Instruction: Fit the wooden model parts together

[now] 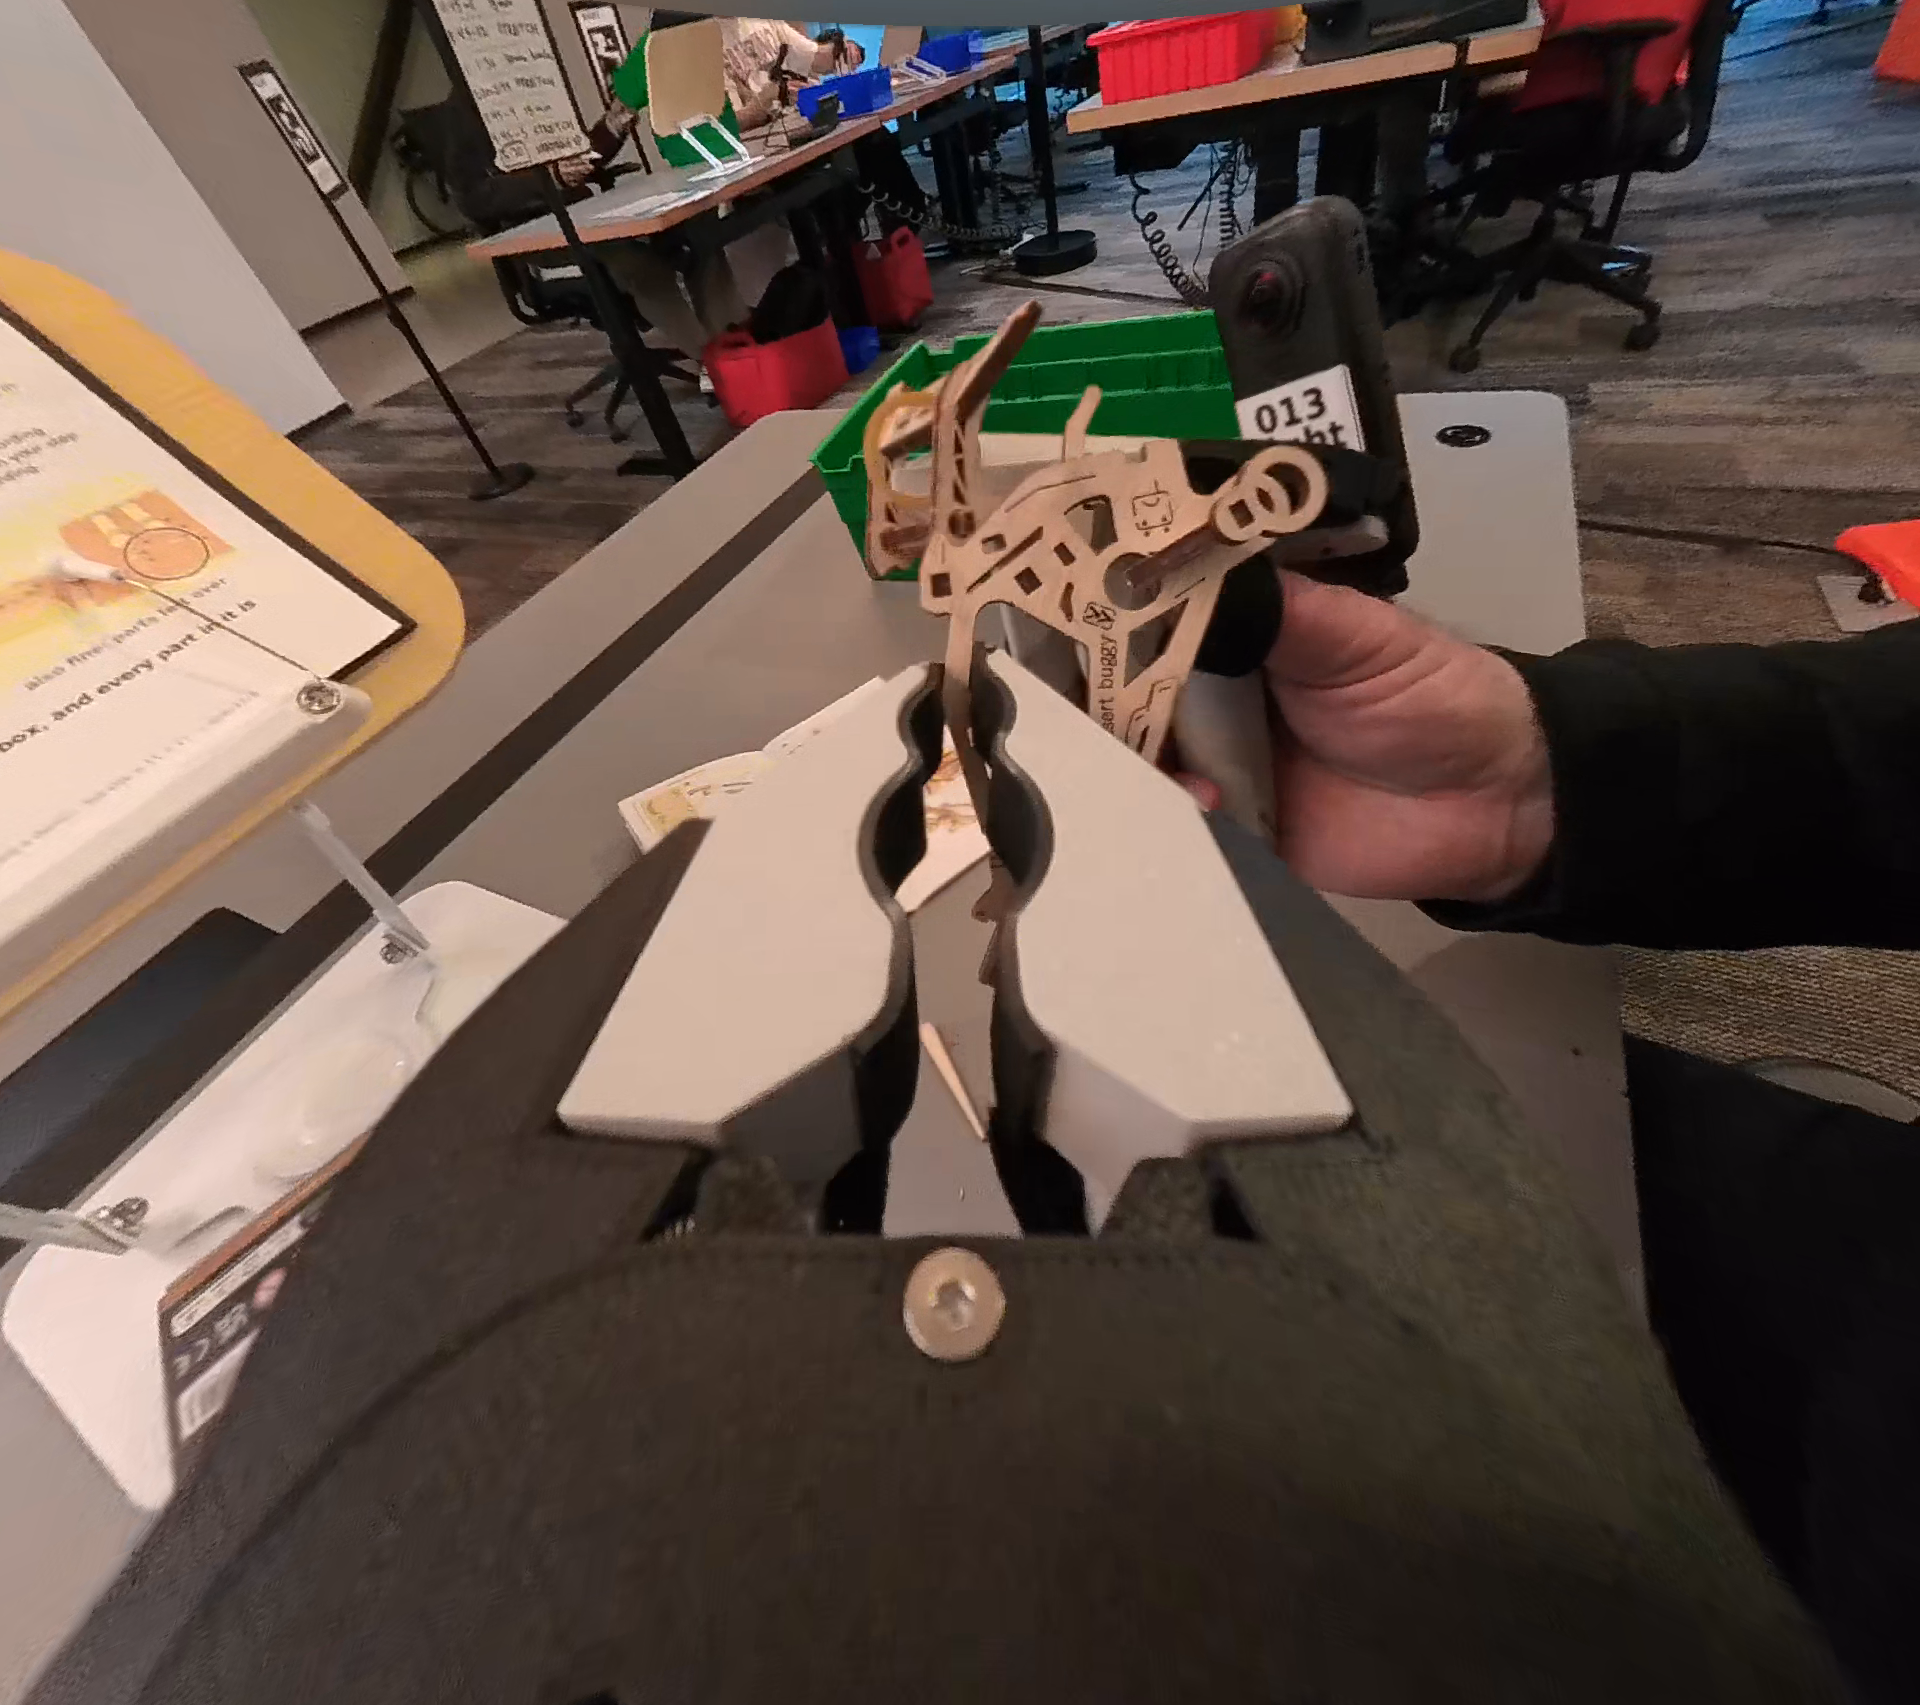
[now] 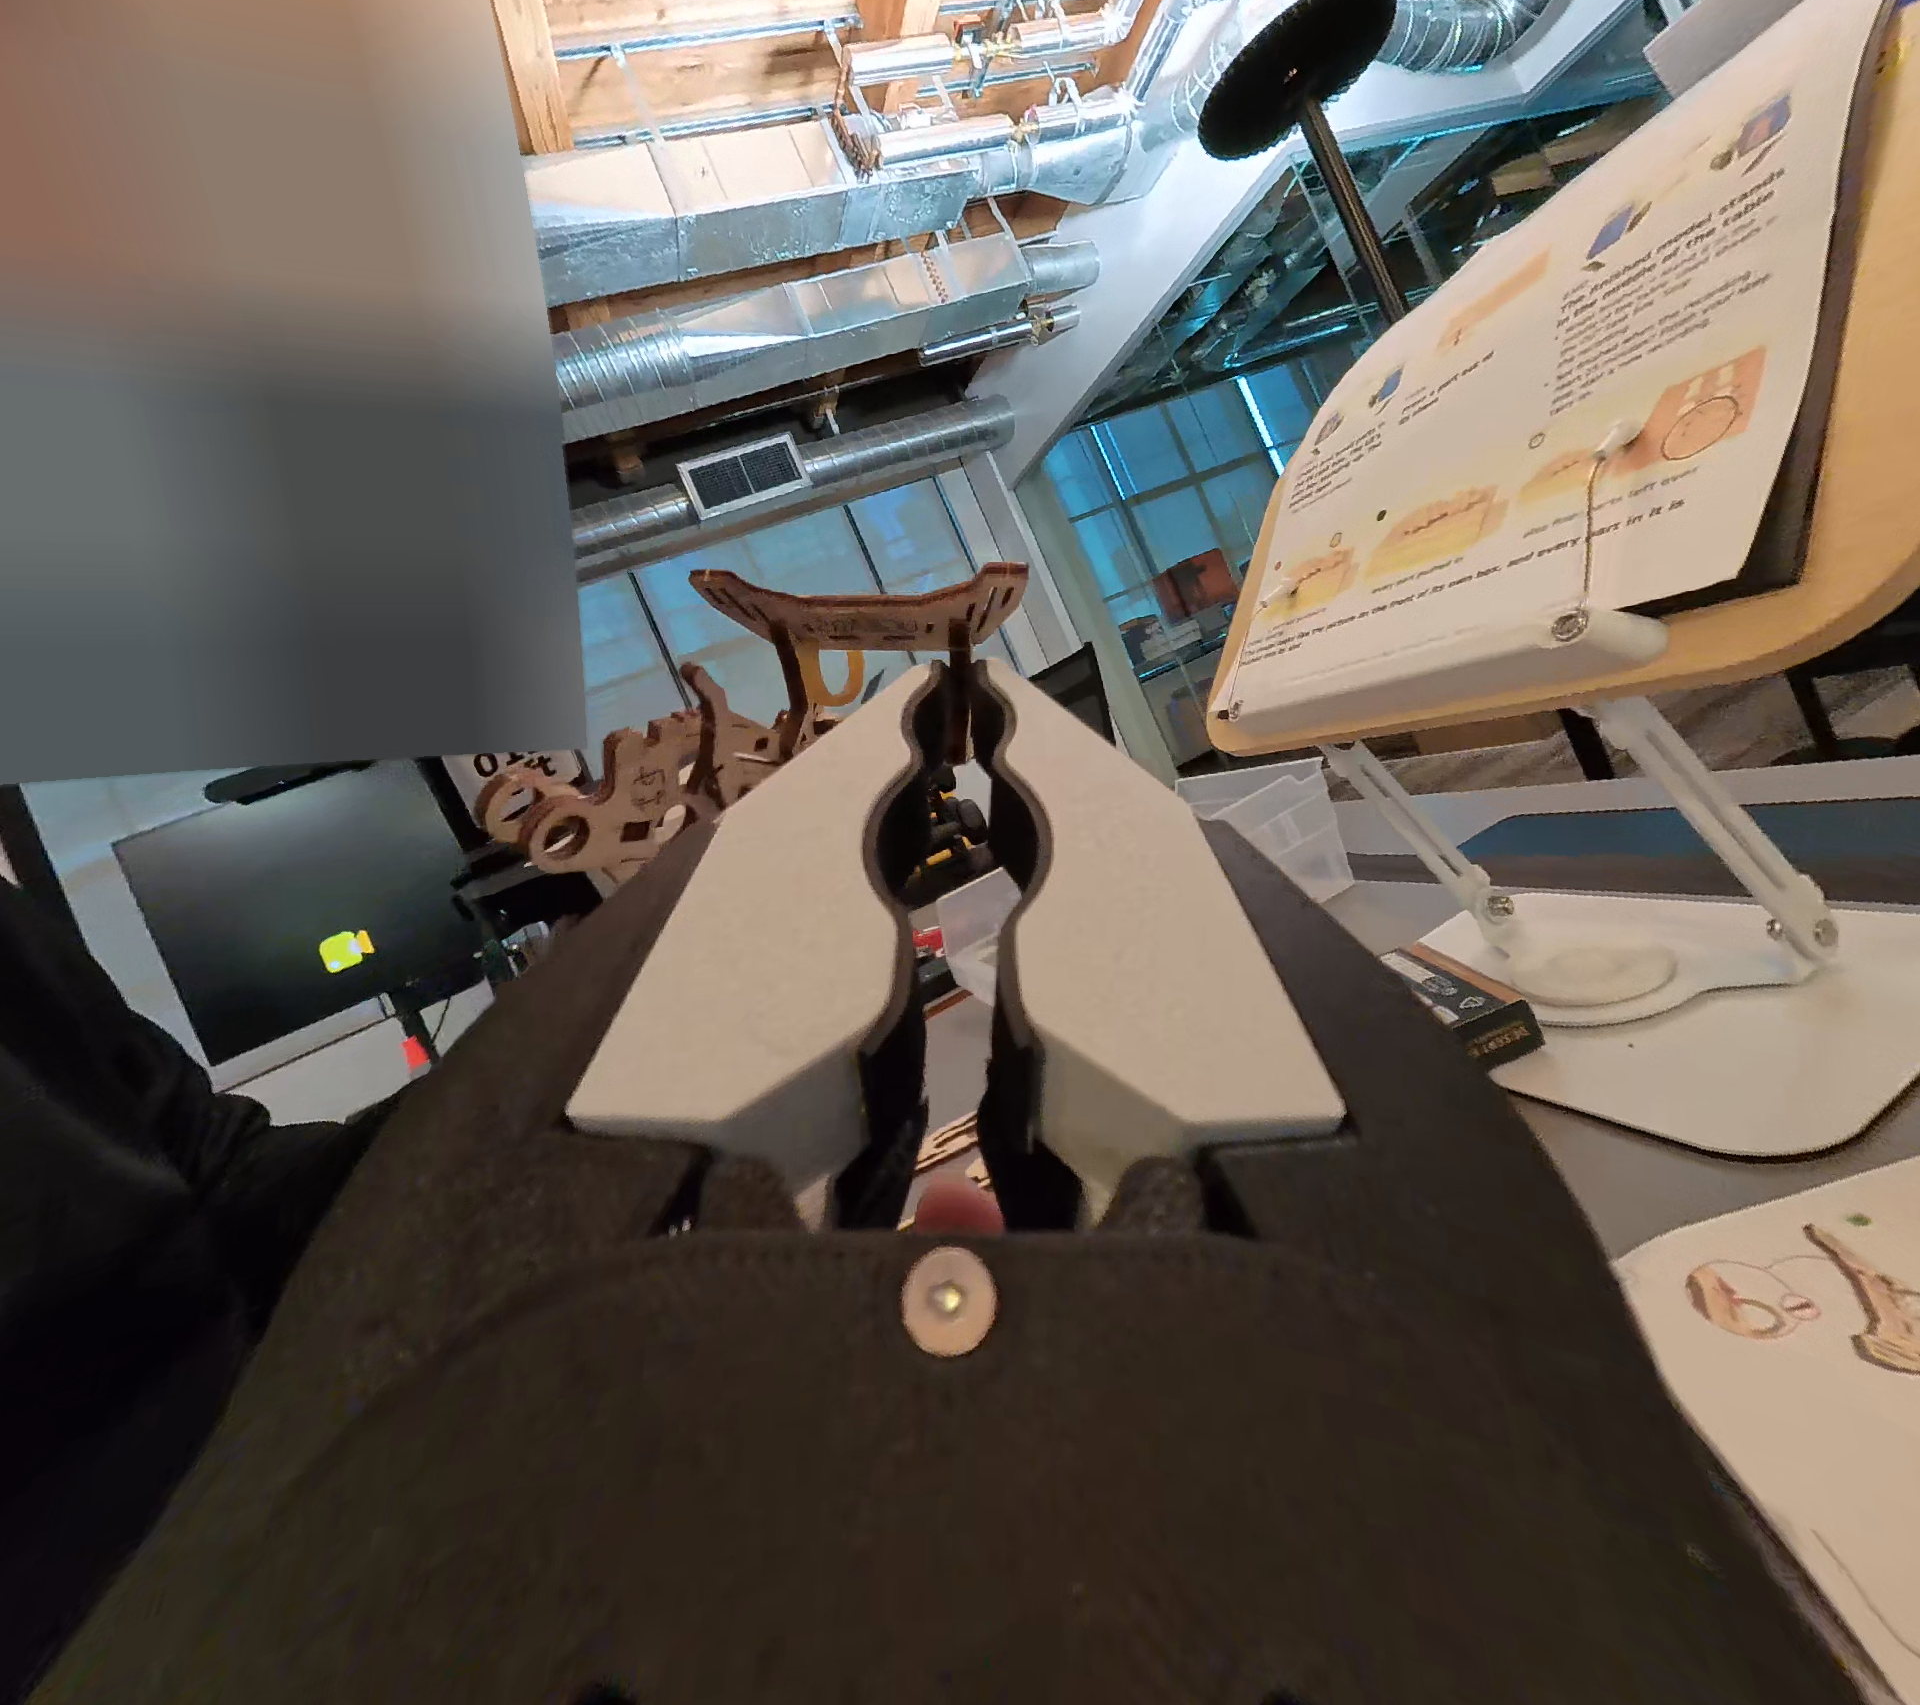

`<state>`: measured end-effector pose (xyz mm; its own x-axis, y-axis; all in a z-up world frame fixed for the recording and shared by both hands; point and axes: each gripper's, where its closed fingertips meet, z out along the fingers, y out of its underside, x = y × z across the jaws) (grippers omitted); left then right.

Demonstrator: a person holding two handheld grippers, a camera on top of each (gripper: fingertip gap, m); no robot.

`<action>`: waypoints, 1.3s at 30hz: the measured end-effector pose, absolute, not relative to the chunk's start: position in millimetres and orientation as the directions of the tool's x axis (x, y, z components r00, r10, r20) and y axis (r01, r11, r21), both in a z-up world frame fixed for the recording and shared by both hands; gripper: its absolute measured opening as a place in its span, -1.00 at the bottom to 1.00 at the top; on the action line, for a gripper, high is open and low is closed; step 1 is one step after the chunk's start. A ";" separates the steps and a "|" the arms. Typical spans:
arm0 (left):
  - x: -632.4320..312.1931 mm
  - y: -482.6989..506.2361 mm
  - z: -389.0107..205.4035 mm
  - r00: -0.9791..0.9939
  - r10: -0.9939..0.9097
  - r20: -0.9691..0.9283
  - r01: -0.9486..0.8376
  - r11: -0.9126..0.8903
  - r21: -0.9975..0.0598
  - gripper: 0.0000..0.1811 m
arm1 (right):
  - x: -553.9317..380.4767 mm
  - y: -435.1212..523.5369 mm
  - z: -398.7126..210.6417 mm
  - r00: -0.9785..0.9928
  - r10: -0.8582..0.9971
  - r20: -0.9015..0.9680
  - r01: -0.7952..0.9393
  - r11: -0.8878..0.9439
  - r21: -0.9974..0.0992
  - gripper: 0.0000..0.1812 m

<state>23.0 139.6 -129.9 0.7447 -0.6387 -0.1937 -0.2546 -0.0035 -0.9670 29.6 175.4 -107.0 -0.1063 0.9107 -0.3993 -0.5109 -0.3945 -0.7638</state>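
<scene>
The left gripper (image 1: 961,689) is pinching the wooden model (image 1: 1081,575) by its lower strut, steadying it in mid-air above the table (image 1: 727,575), while the right gripper (image 2: 961,689) is clamping the curved top piece (image 2: 862,611), seemingly to seat it.

My right hand (image 1: 1392,741) covers most of the right gripper (image 1: 1195,616), so from the left wrist view I cannot see how its jaws stand. The instruction sheet (image 1: 156,533) is cut off by the left edge. In the right wrist view, the drawing page (image 2: 1787,1364) runs off the right edge, and my fingers hide part of the wooden model (image 2: 623,782).
</scene>
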 end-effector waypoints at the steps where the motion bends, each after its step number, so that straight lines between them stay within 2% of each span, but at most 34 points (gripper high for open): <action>1: 24.0 139.7 -129.7 0.747 -0.640 -0.182 -0.245 -0.010 -0.969 -0.98 | 30.6 176.4 -105.3 -0.103 0.913 -0.395 -0.516 -0.389 -0.763 -1.00; 7: 29.6 142.2 -121.1 0.737 -0.674 0.048 -0.020 -0.092 -0.996 -0.98 | 31.4 177.5 -96.7 -0.029 0.947 -0.319 -0.531 -0.285 -0.798 -1.00; 13: 31.1 149.2 -114.2 0.655 -0.699 0.287 0.227 -0.180 -0.957 -0.98 | 29.4 182.6 -91.0 0.072 0.962 -0.262 -0.521 -0.188 -0.832 -1.00; 21: 34.9 160.6 -102.0 0.343 -0.726 0.597 0.577 -0.339 -0.743 -0.98 | 28.6 196.4 -83.5 0.250 0.954 -0.167 -0.451 -0.038 -0.892 -0.99; 27: 35.9 167.5 -98.6 0.163 -0.723 0.671 0.672 -0.416 -0.612 -0.97 | 31.6 201.7 -76.7 0.336 0.938 -0.082 -0.387 0.058 -0.920 -0.99; 39: 32.7 176.2 -95.3 -0.021 -0.711 0.703 0.720 -0.499 -0.483 -0.98 | 37.8 193.5 -67.5 0.500 0.840 0.211 -0.205 0.352 -0.913 -1.00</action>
